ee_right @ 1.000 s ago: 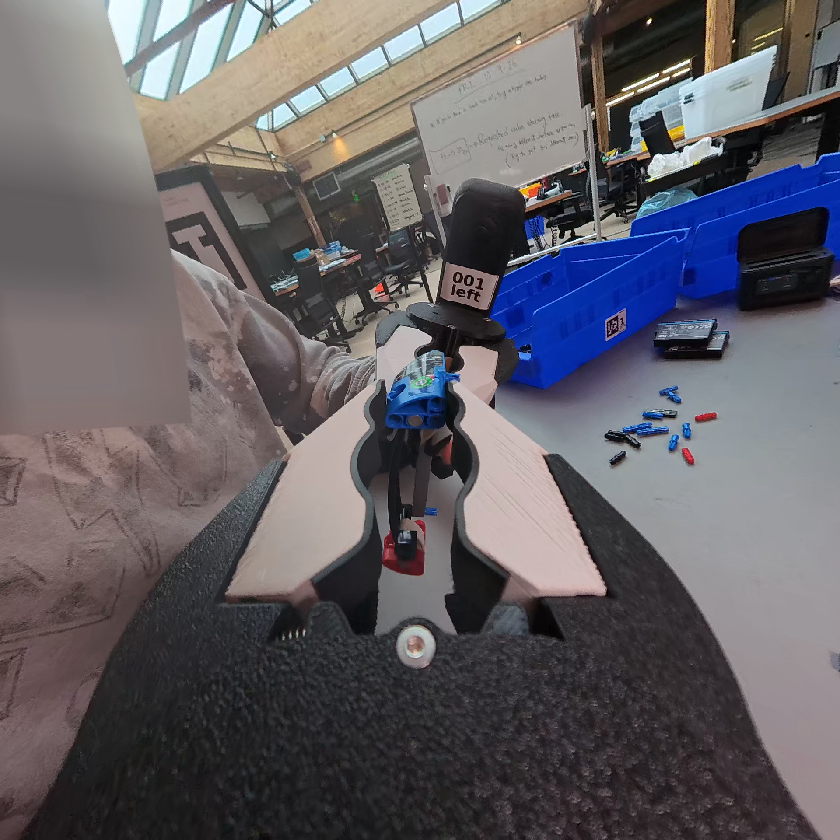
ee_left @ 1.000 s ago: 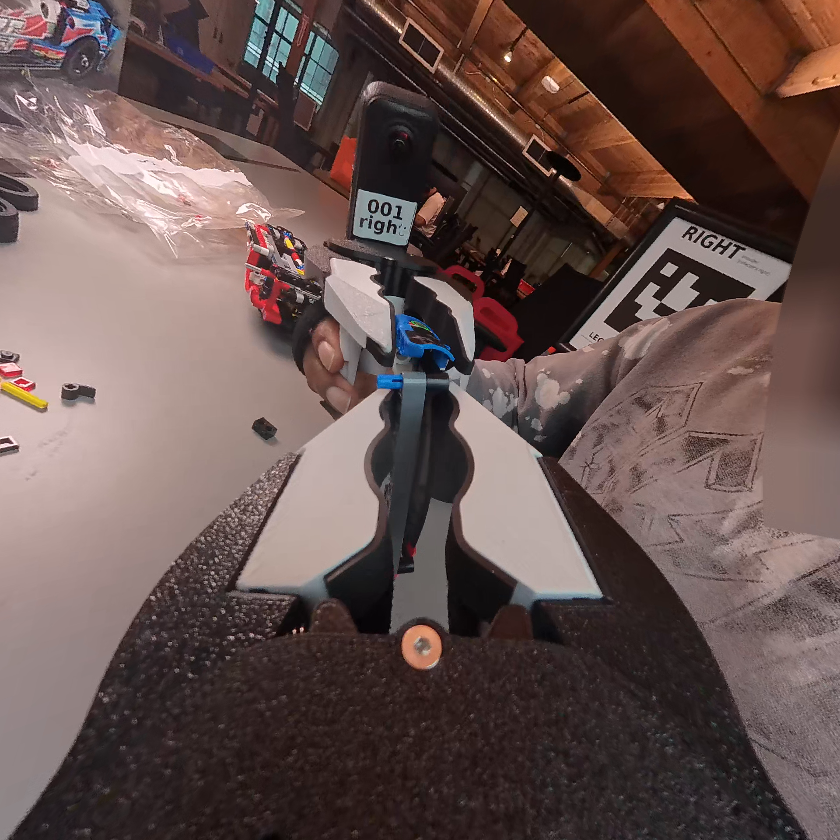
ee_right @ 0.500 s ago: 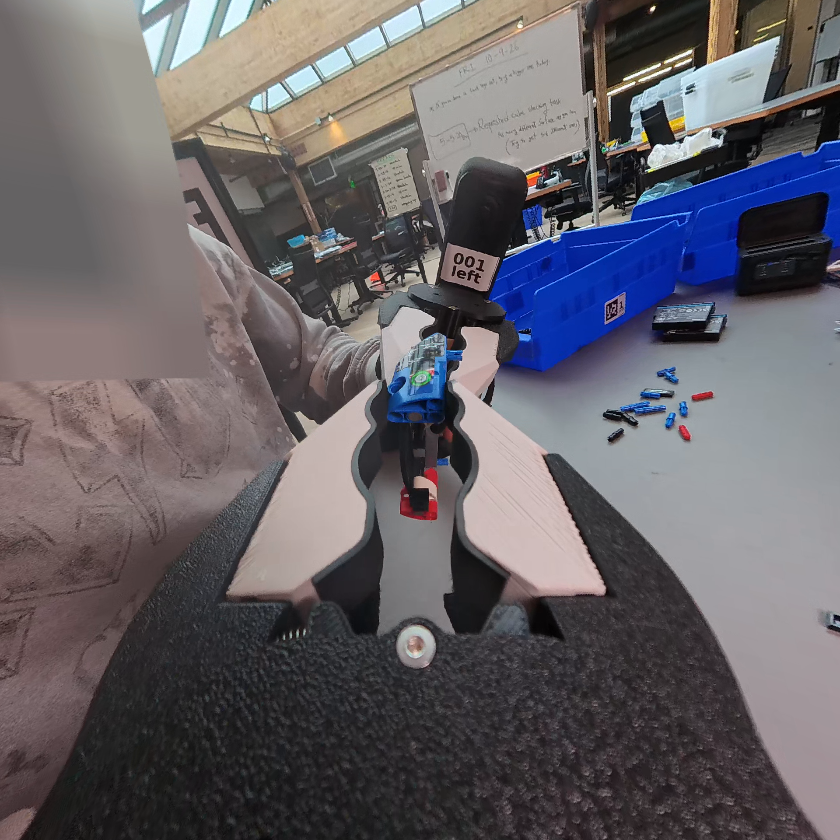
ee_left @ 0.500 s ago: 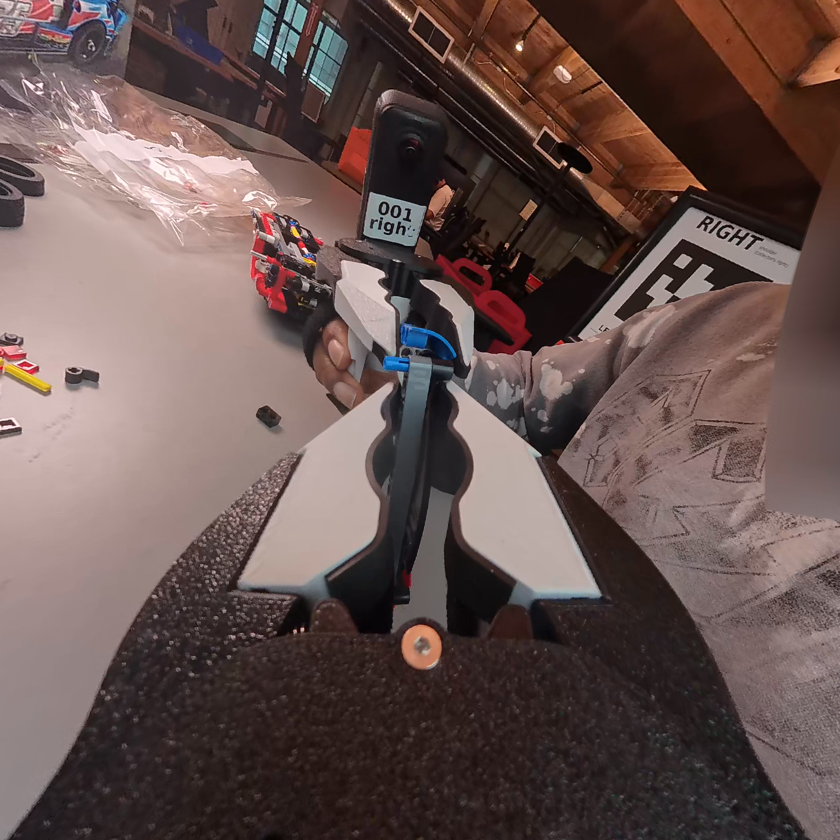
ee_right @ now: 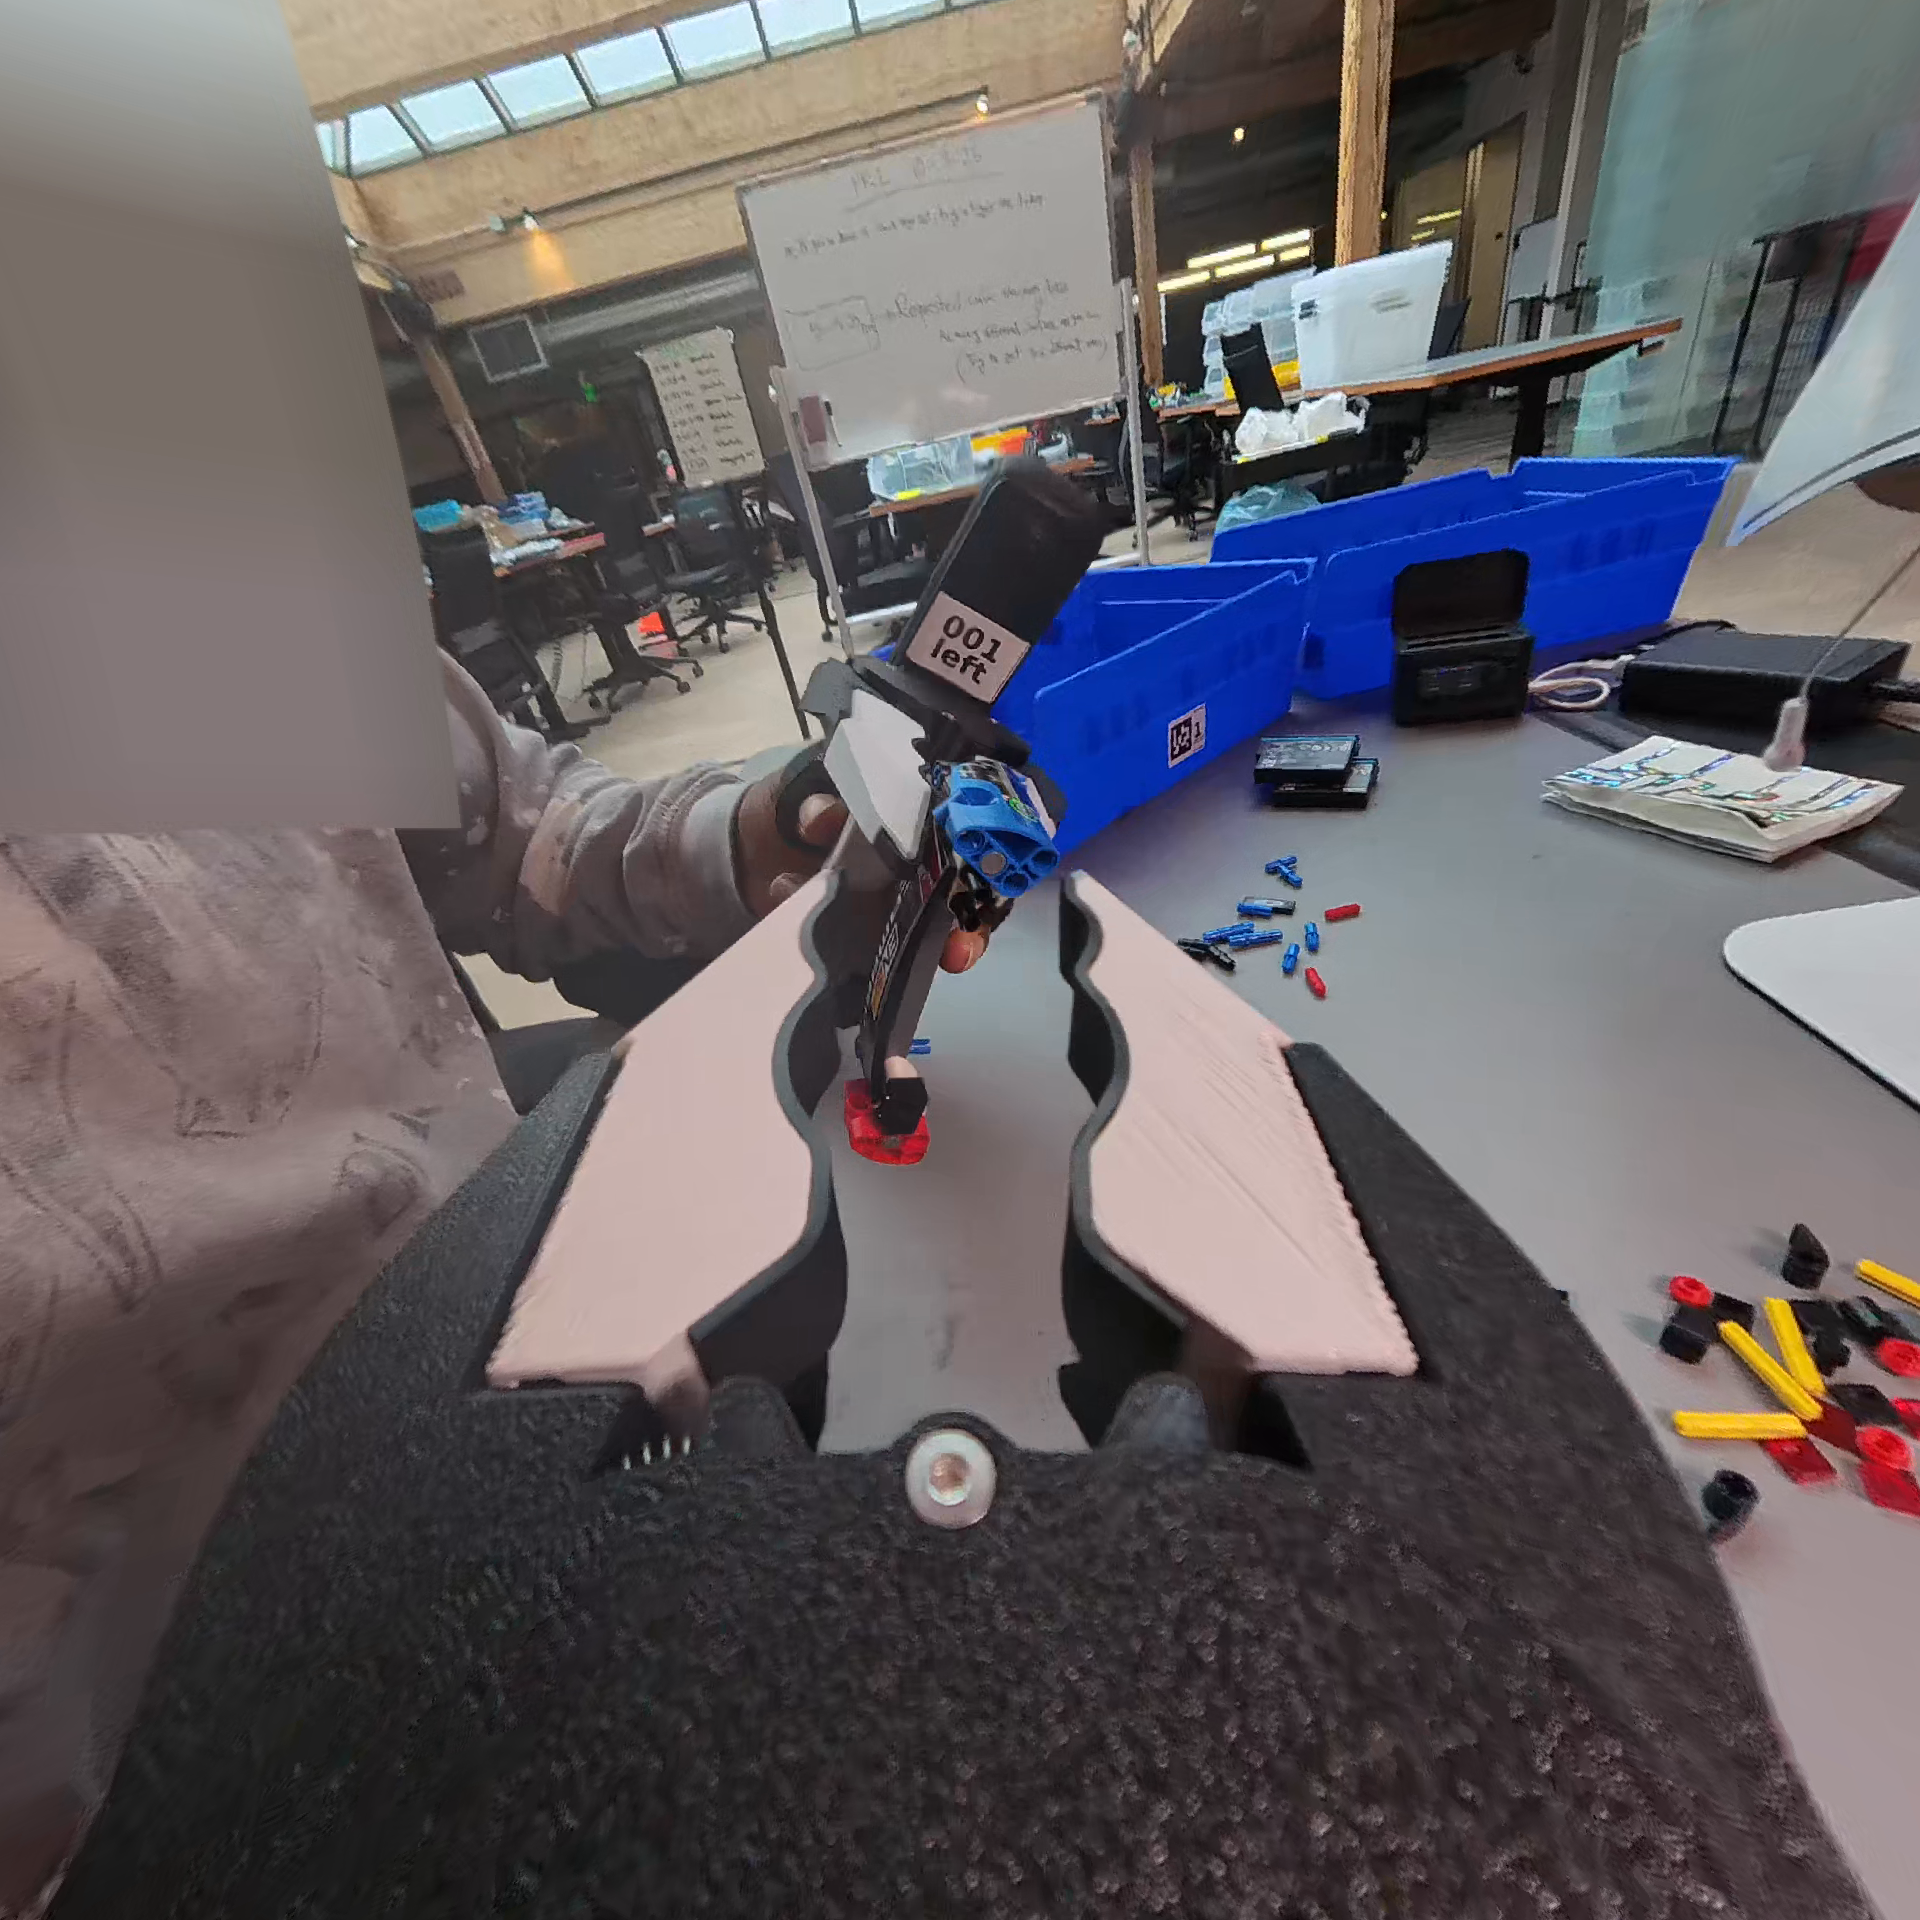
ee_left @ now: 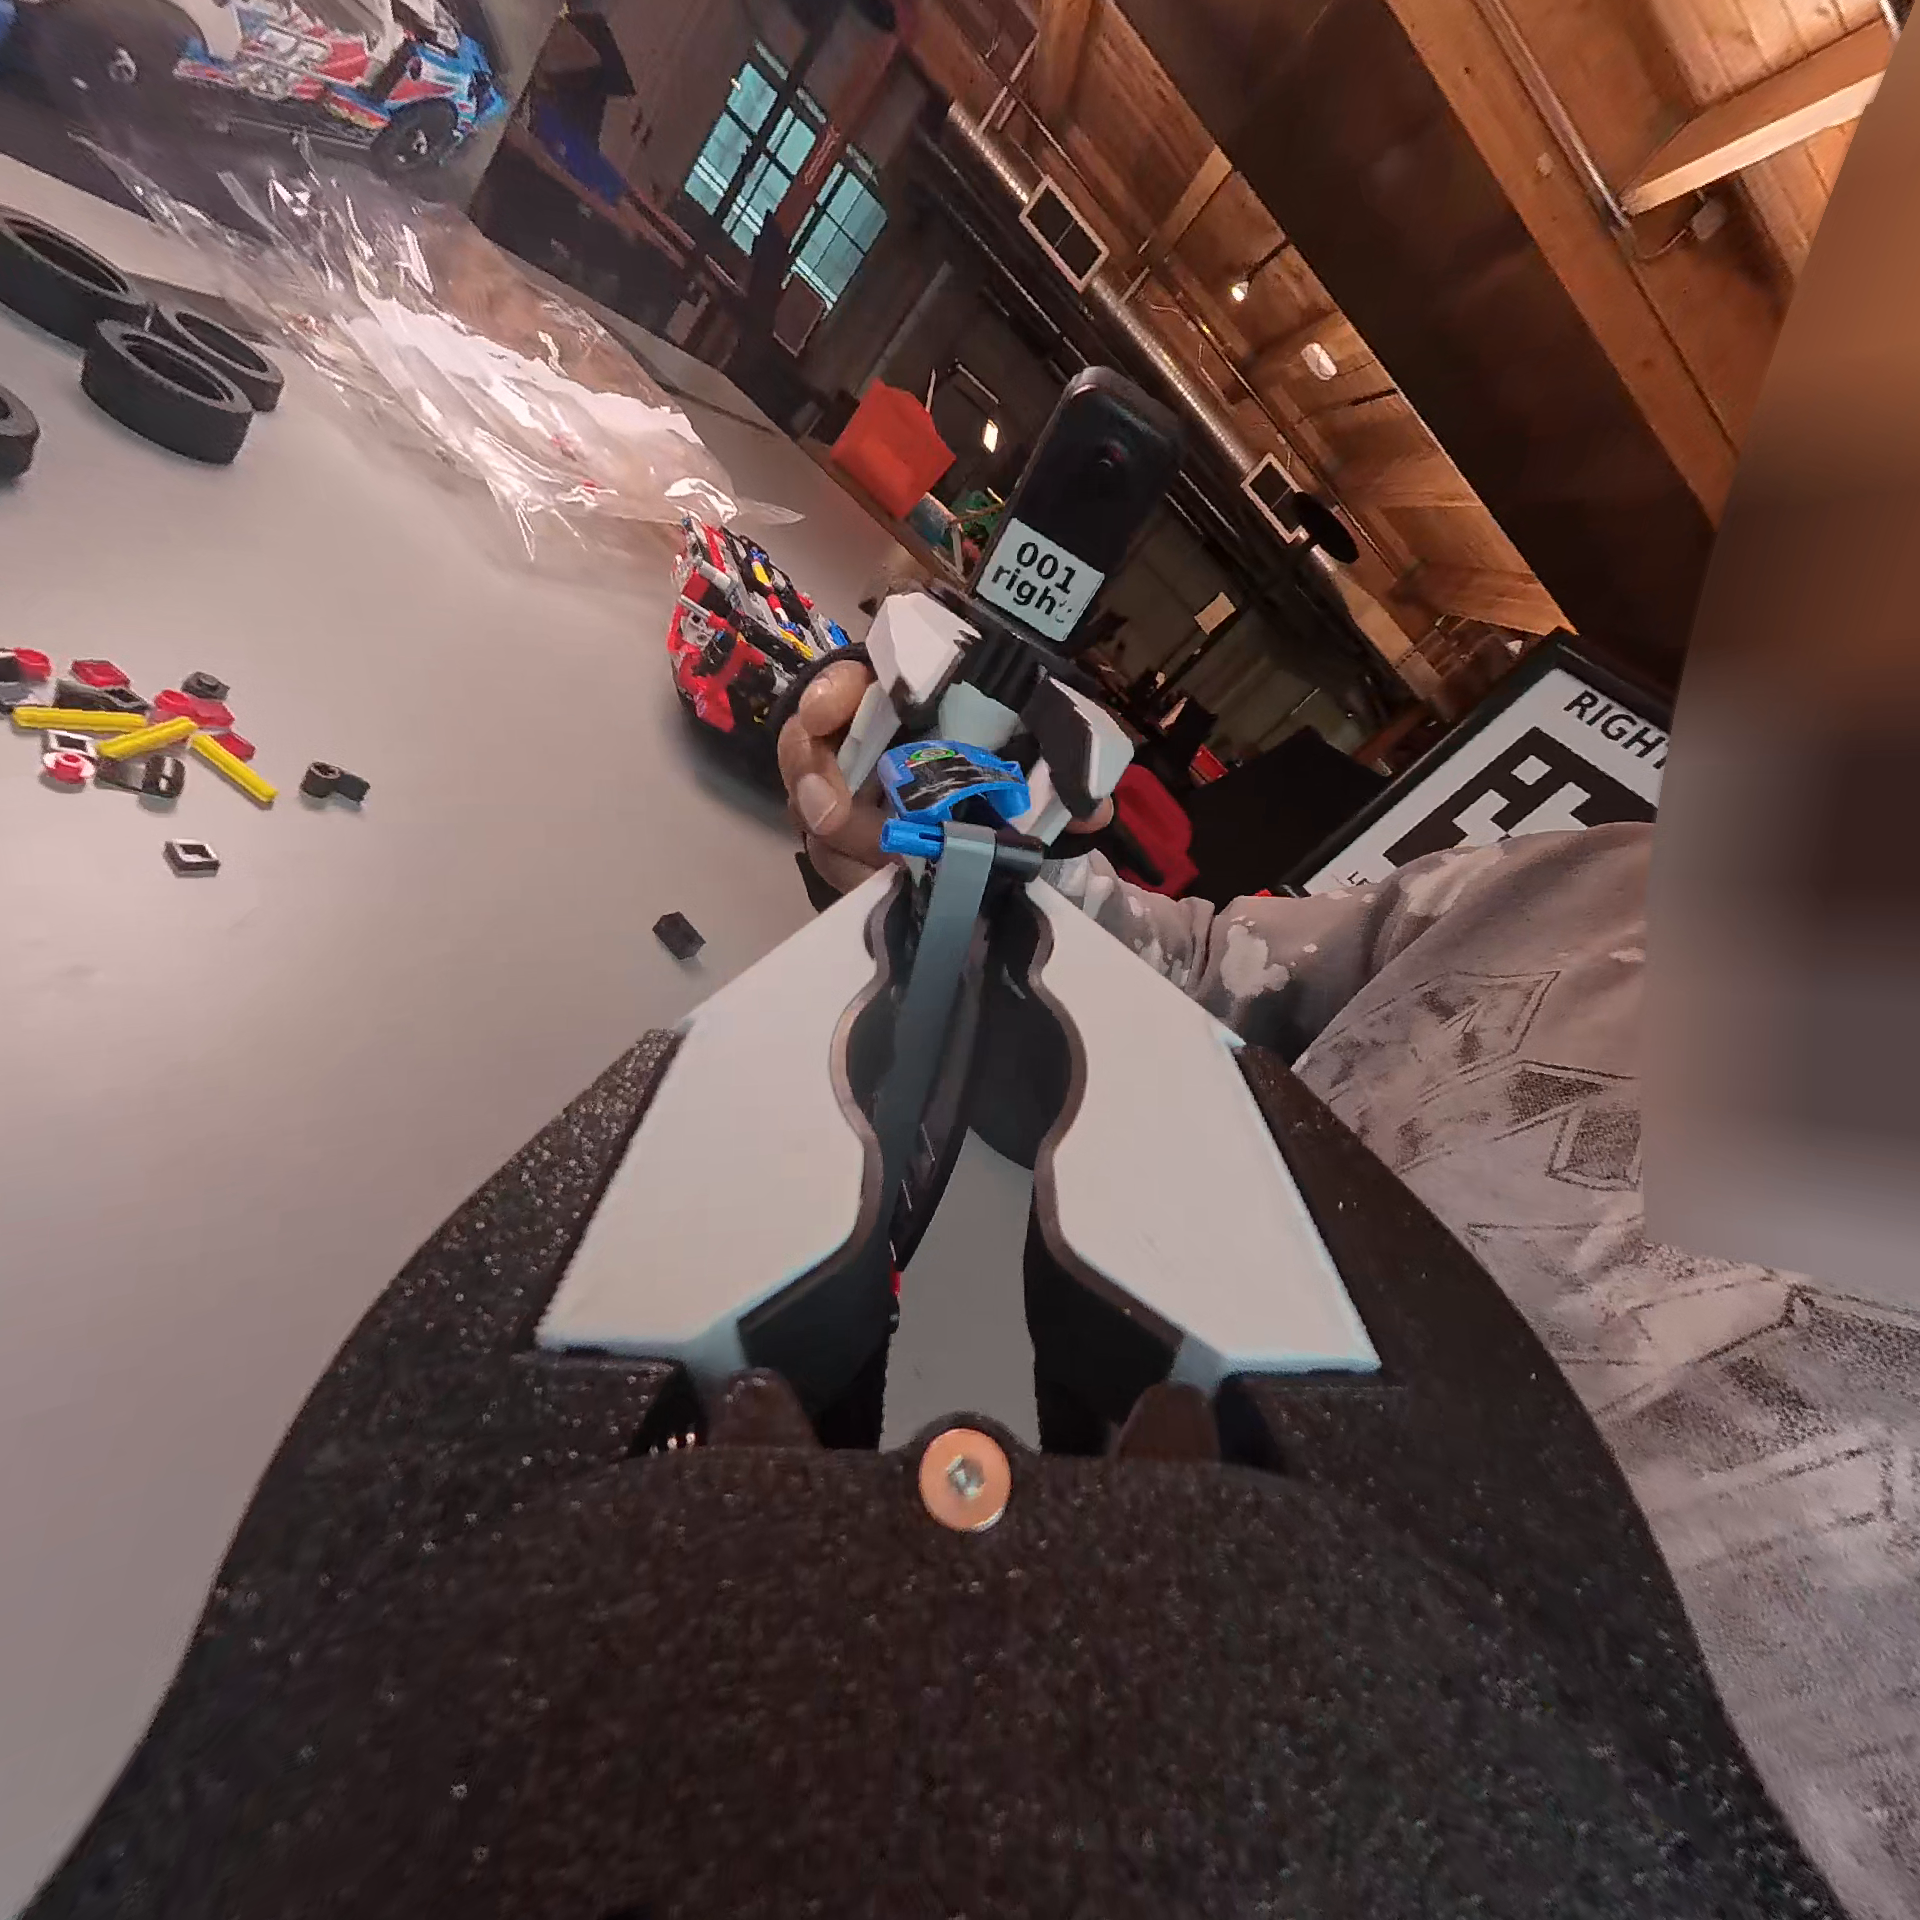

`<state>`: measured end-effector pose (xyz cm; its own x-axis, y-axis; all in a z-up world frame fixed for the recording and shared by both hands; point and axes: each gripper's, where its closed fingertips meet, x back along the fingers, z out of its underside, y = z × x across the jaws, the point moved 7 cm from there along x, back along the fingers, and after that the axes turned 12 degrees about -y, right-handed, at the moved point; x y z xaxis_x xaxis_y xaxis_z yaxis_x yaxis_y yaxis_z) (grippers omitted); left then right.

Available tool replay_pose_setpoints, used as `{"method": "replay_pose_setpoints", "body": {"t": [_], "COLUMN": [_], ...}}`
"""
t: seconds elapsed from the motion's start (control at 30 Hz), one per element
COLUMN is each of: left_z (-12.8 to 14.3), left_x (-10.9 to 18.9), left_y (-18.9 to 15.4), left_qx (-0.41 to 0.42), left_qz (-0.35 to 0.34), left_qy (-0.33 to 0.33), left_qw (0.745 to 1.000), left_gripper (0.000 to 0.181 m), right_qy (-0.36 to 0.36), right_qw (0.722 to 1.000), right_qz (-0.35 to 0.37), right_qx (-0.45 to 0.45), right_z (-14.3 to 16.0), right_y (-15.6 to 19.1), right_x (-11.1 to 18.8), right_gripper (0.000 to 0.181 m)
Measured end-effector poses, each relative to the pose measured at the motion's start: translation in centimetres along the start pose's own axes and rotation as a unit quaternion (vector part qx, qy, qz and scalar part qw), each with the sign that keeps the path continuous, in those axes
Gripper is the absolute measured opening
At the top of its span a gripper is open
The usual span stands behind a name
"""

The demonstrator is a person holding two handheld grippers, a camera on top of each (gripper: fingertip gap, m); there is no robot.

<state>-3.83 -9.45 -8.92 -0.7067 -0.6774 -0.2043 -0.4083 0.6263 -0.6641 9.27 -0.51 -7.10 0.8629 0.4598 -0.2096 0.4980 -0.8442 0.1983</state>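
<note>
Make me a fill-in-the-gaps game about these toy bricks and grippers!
The left gripper is shut on a grey beam assembly tipped with a ___ piece.
The right gripper has its jaws ___.
The long axles near the right gripper are ___.
The rubber tyres are ___.
Missing: blue, open, yellow, black.

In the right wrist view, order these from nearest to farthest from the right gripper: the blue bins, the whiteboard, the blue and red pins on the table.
From the right gripper:
1. Blue and red pins, ahead, slightly right, on the table.
2. Blue bins, behind the pins.
3. Whiteboard, beyond the table.
</note>
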Motion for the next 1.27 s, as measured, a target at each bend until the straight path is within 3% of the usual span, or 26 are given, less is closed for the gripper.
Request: {"method": "replay_pose_setpoints", "body": {"t": [0.03,0.13,0.27,0.33,0.63,1.27], "left_z": [0.3,1.2,1.7,1.9,1.7,1.3], "left_x": [-0.2,-0.8,-1.0,-1.1,-1.2,-0.2], "left_y": [0.0,0.0,-0.1,-0.2,-0.8,0.0], "left_qx": [0.011,0.034,0.063,0.061,0.067,0.103], "left_qz": [0.002,0.011,0.023,0.022,0.032,0.047], "left_qy": [0.006,0.019,0.024,0.030,0.016,-0.012], "left_qw": [1.000,0.999,0.998,0.997,0.997,0.994], "left_gripper": [0.015,0.015,0.015,0.015,0.013,0.014], "right_qy": [0.017,0.023,0.035,0.020,-0.020,-0.038], "right_qw": [1.000,0.999,0.996,0.993,0.972,0.972], "right_qz": [0.004,0.002,-0.020,-0.027,-0.061,-0.049], "right_qx": [0.001,-0.043,-0.083,-0.116,-0.228,-0.229], "right_z": [0.5,1.3,1.8,2.0,2.1,2.2], "right_y": [0.1,-0.2,0.1,0.1,-0.2,-1.1], "right_x": [-0.6,-1.6,-2.4,-2.7,-2.3,-0.9], "right_gripper": [0.049,0.051,0.043,0.029,0.027,0.032]}}
